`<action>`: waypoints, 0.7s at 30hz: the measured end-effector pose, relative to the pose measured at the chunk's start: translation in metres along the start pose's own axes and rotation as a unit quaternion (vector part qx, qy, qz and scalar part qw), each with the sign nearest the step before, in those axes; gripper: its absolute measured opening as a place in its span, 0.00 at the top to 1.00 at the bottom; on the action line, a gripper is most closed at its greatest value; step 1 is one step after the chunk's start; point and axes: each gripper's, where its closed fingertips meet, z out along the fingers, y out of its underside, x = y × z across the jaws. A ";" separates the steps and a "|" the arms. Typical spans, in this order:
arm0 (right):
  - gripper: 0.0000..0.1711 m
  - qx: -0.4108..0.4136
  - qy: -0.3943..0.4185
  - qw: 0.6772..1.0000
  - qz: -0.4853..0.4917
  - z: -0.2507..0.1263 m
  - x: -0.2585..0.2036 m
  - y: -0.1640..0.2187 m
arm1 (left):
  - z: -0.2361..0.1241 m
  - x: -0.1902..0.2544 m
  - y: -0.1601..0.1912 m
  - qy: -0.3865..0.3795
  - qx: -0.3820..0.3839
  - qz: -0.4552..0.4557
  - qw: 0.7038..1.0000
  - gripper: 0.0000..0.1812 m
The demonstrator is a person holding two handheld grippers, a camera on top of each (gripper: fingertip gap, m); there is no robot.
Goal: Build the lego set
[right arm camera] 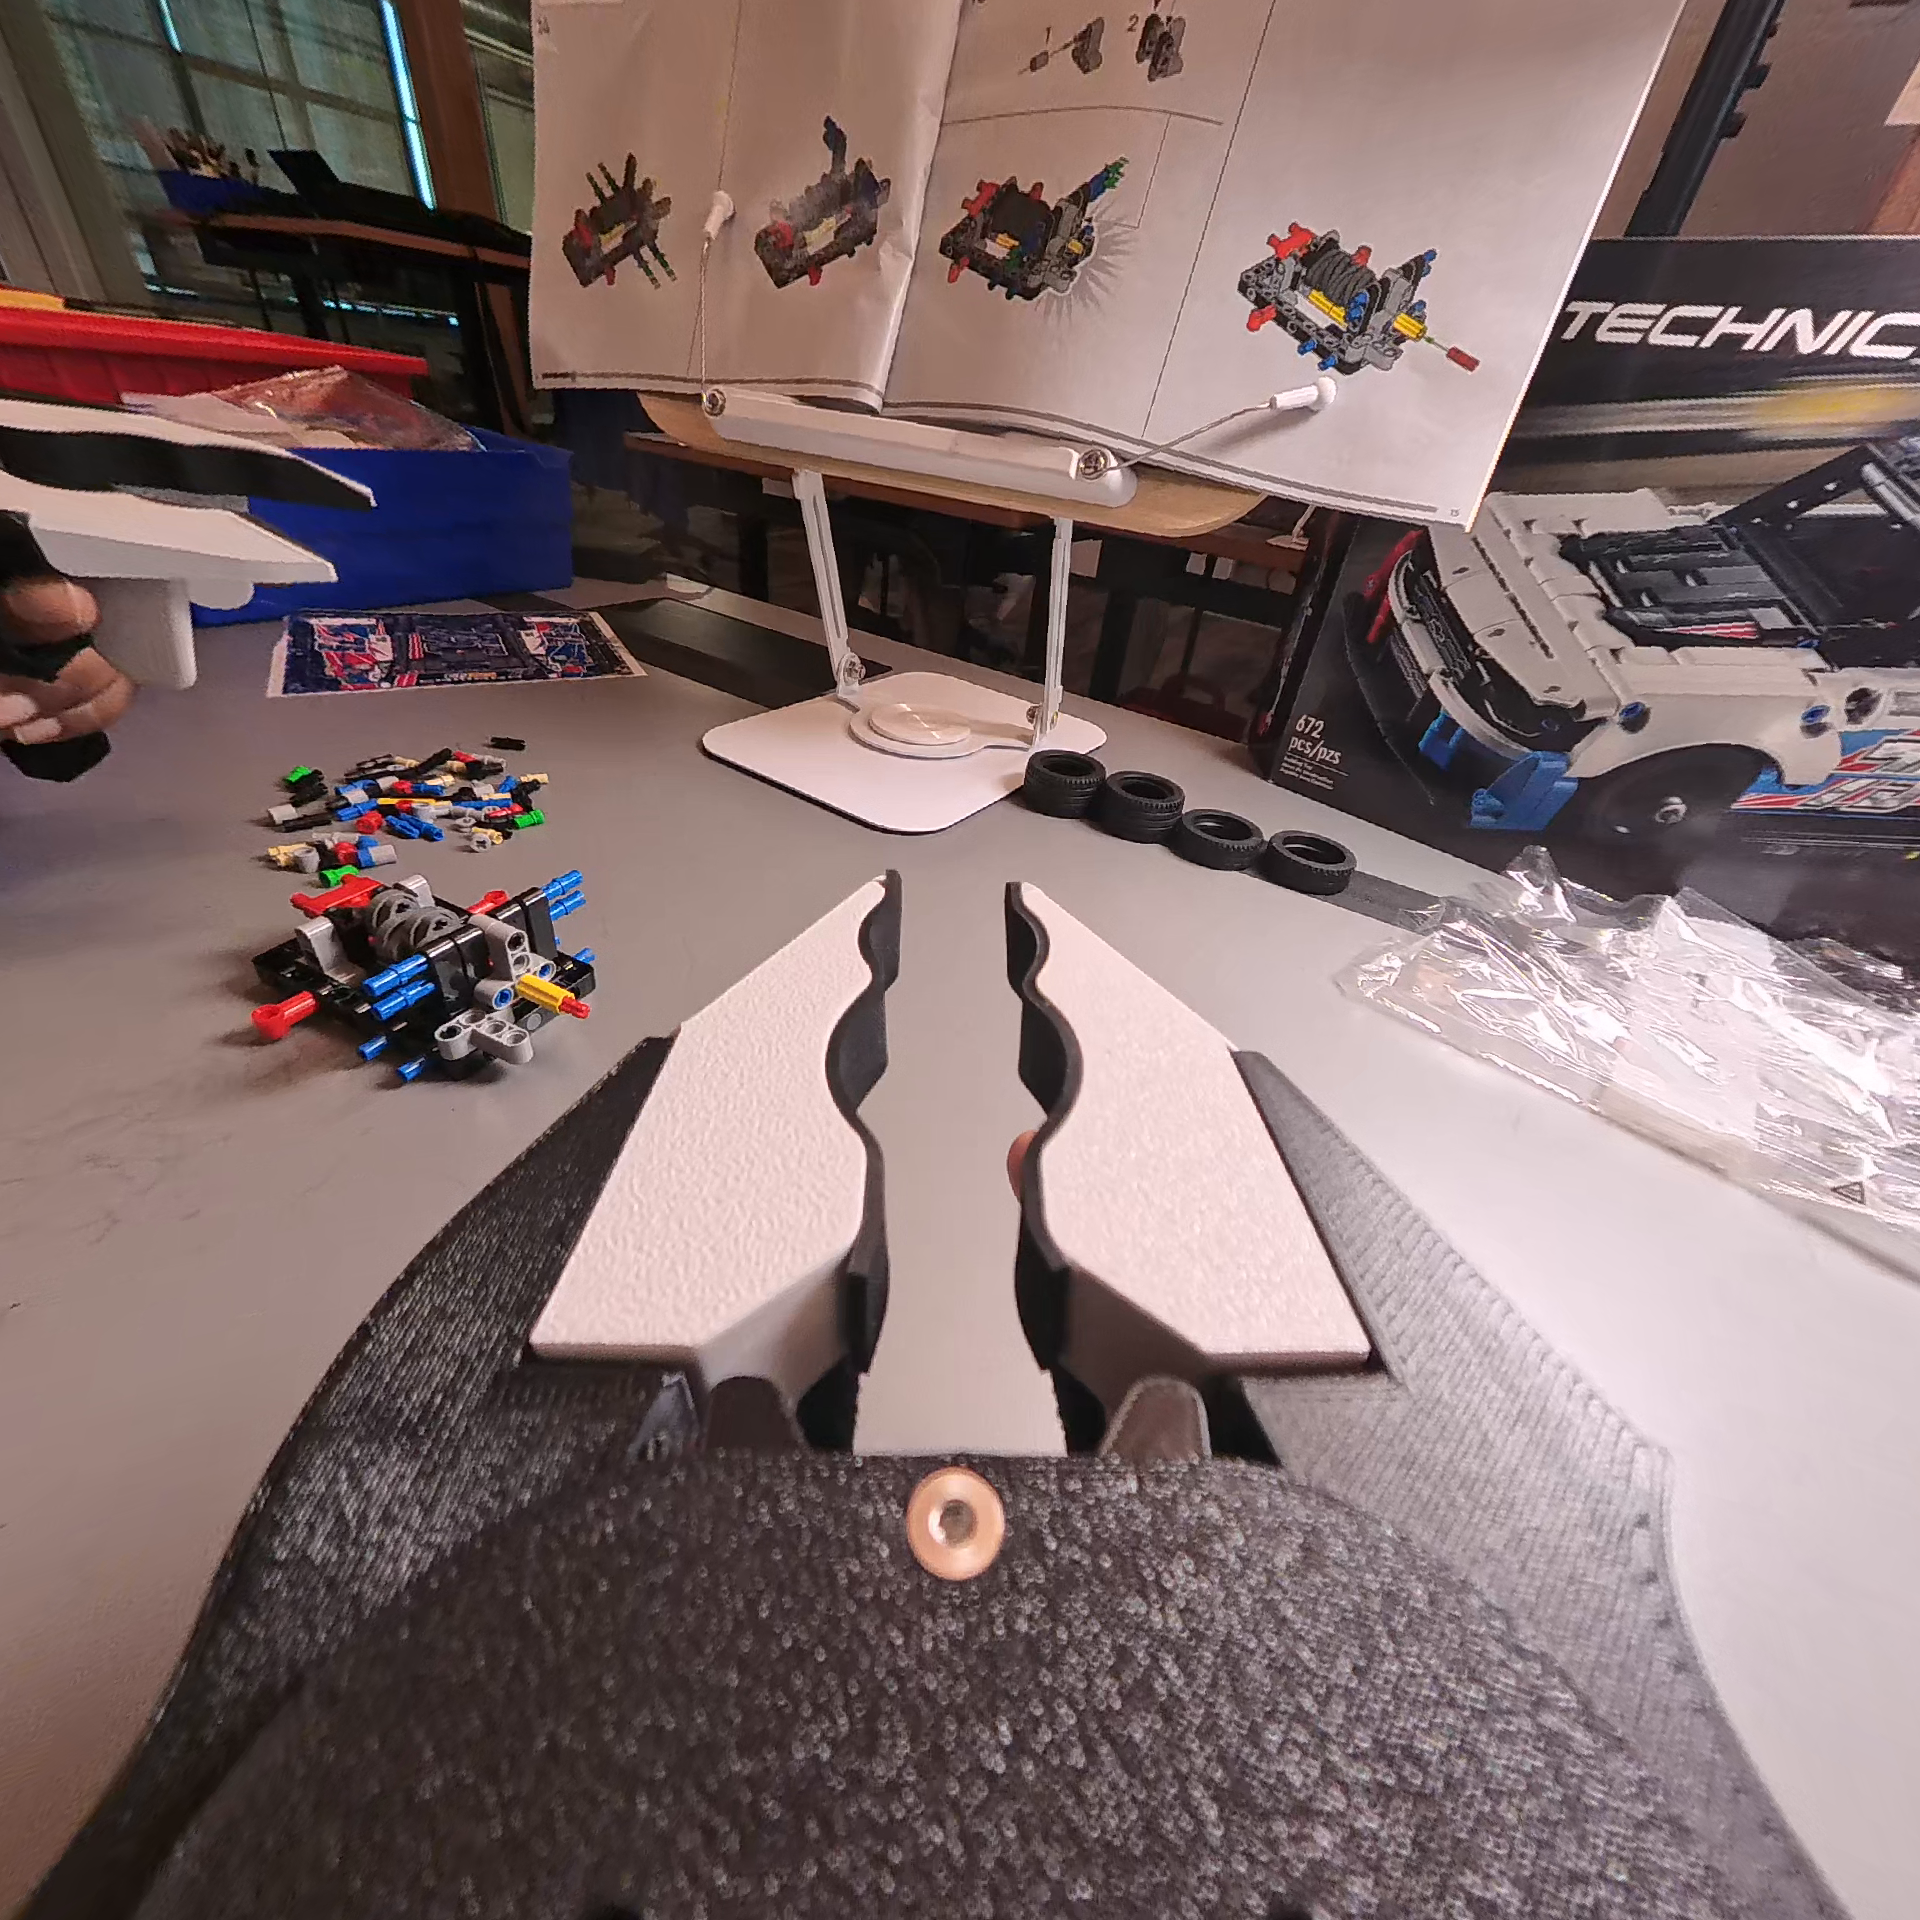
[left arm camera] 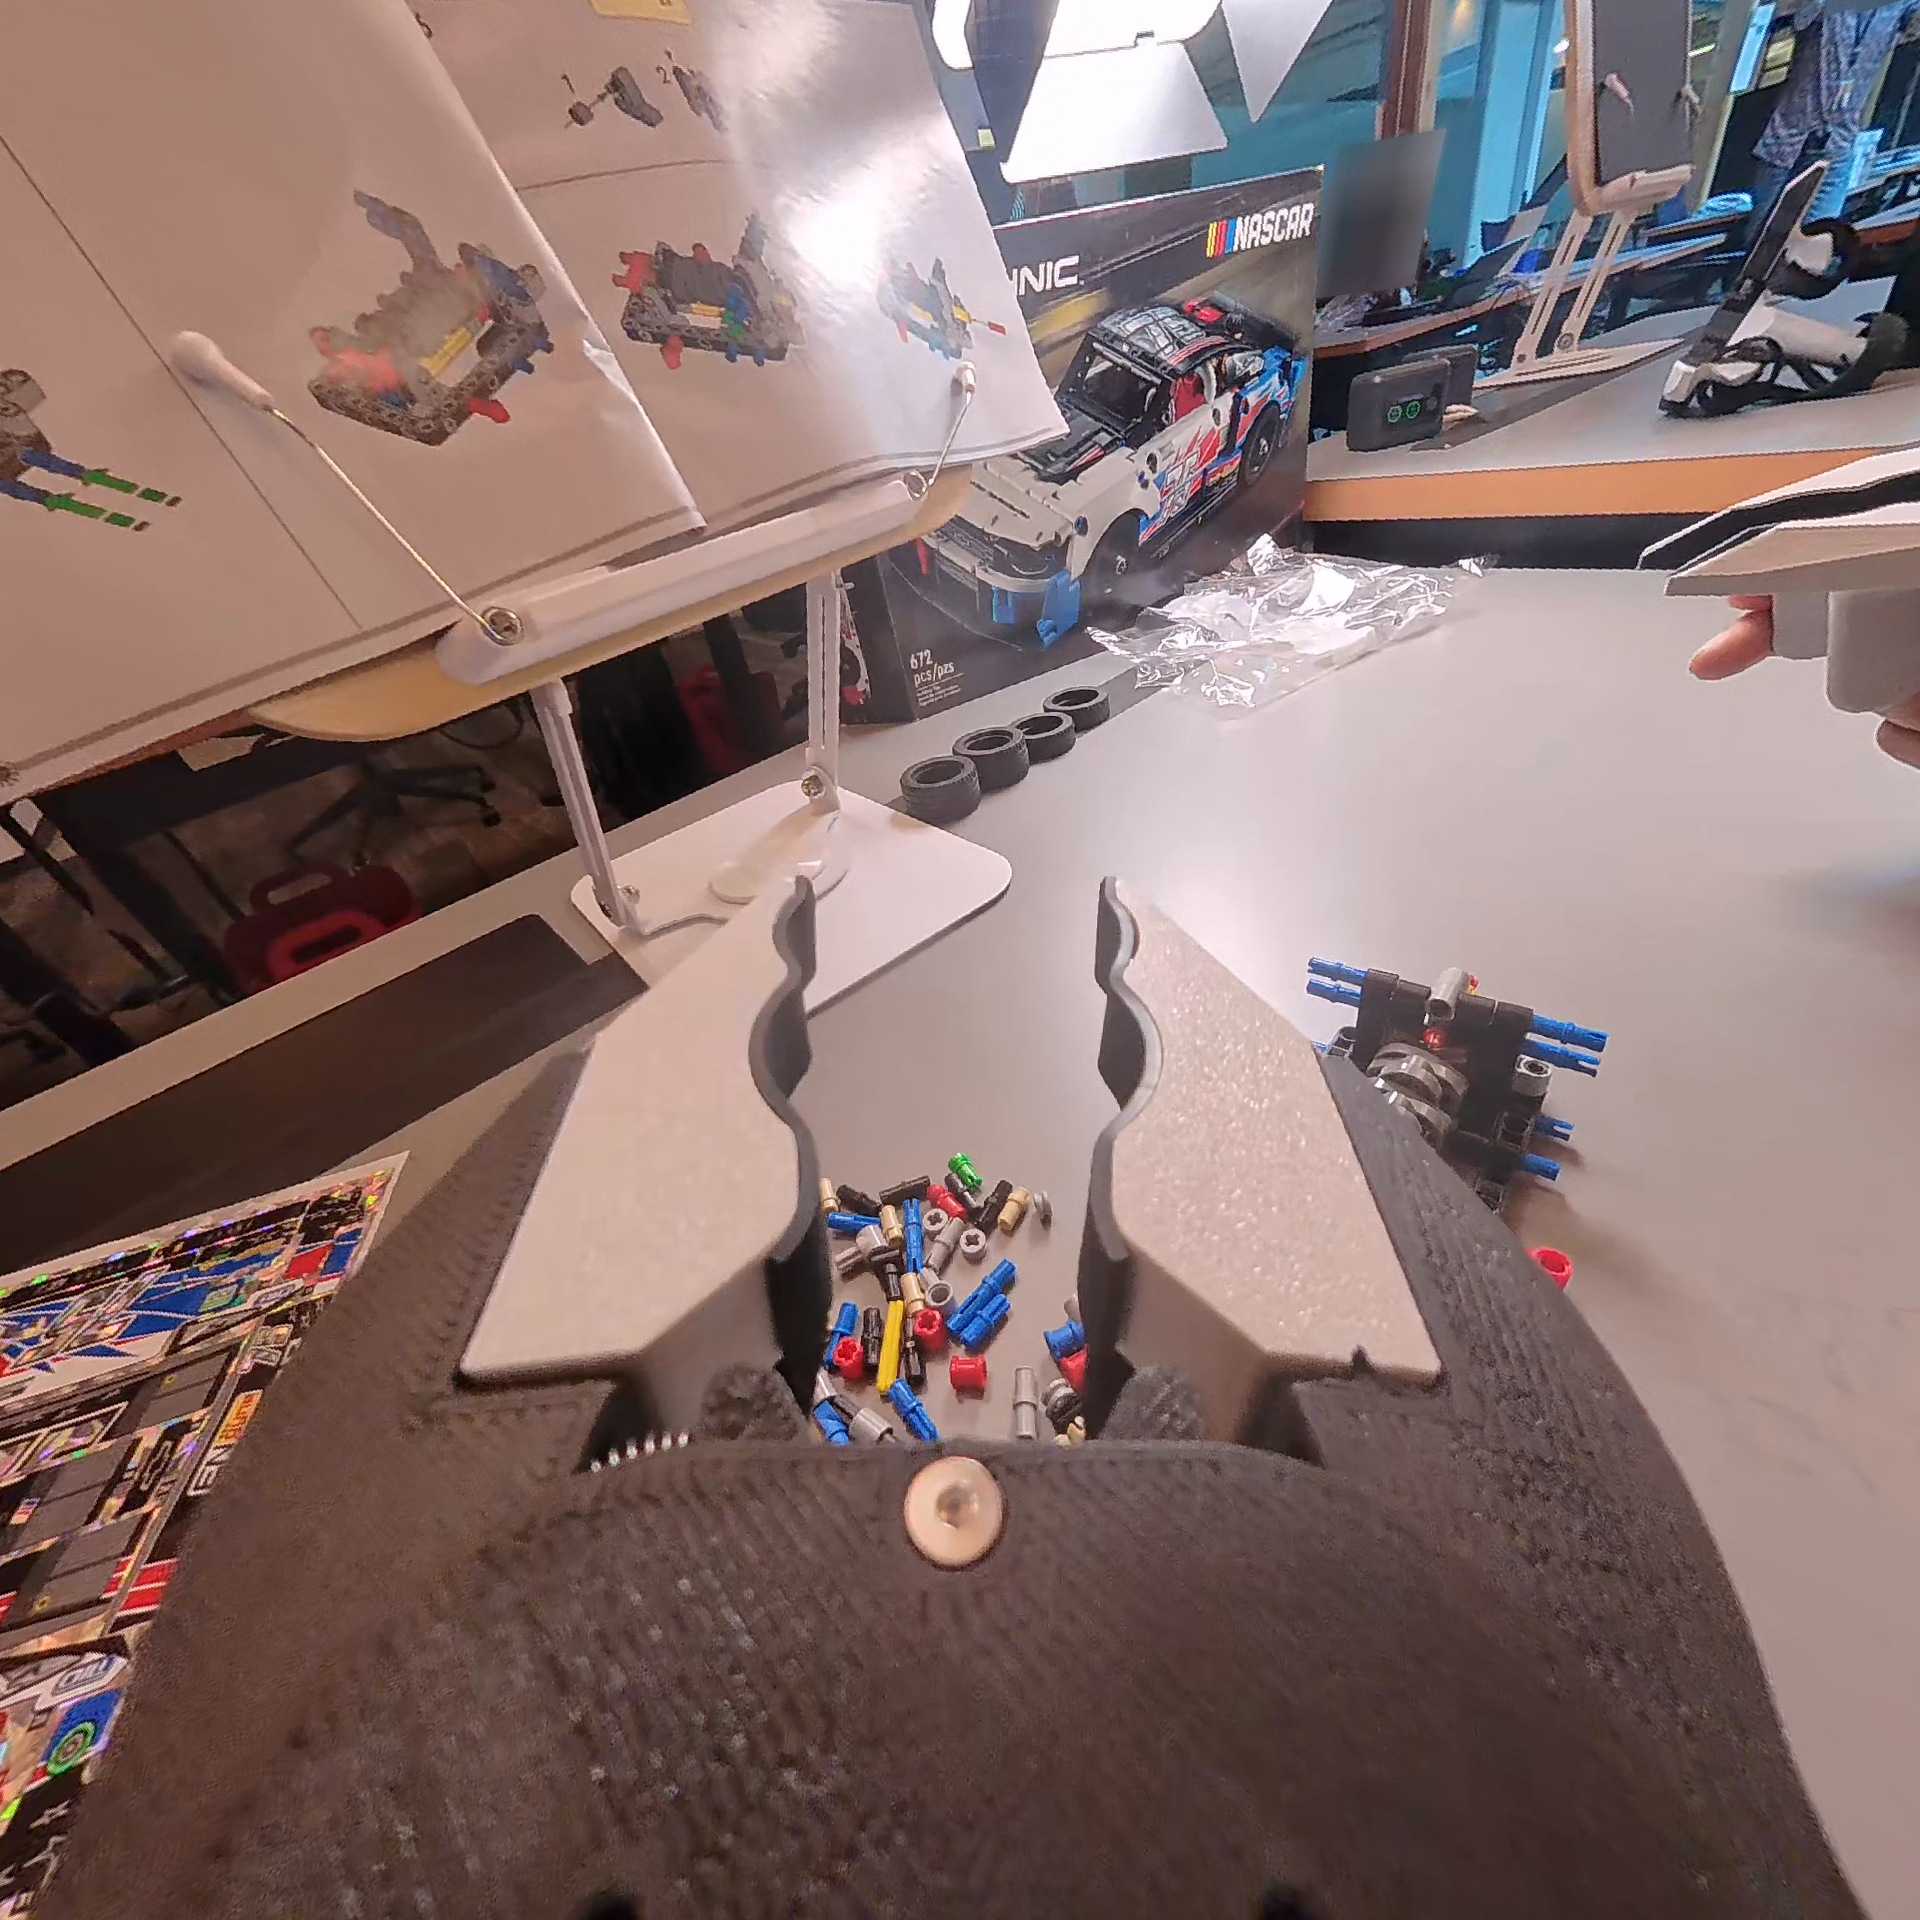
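Observation:
My left gripper (left arm camera: 951,904) is open and empty, held above a pile of small loose pins and connectors (left arm camera: 935,1288) on the grey table. The part-built black chassis with blue pins (left arm camera: 1455,1060) lies to its right. In the right wrist view my right gripper (right arm camera: 951,883) is open and empty above bare table, with the chassis (right arm camera: 436,966) and the loose pile (right arm camera: 405,800) off to its left. The left gripper also shows at the far left of that view (right arm camera: 260,530). The right gripper shows at the right edge of the left wrist view (left arm camera: 1787,530).
An instruction booklet (right arm camera: 1039,208) sits on a white stand (right arm camera: 904,748) at the back. Several black tyres (right arm camera: 1184,821) line up by the set's box (right arm camera: 1662,623). A clear plastic bag (right arm camera: 1662,1039) lies right. A sticker sheet (left arm camera: 125,1403) lies left. About 25 cm separates my left fingertips from my right.

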 end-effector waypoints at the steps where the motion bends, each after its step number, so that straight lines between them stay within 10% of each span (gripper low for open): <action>1: 0.90 0.000 0.000 1.000 0.000 0.000 0.000 0.000 | 0.000 0.000 0.000 0.000 0.000 0.000 1.000 0.71; 21: 0.87 0.001 -0.015 1.000 0.014 0.031 0.005 -0.009 | 0.003 -0.004 0.003 -0.003 -0.006 -0.014 1.000 0.75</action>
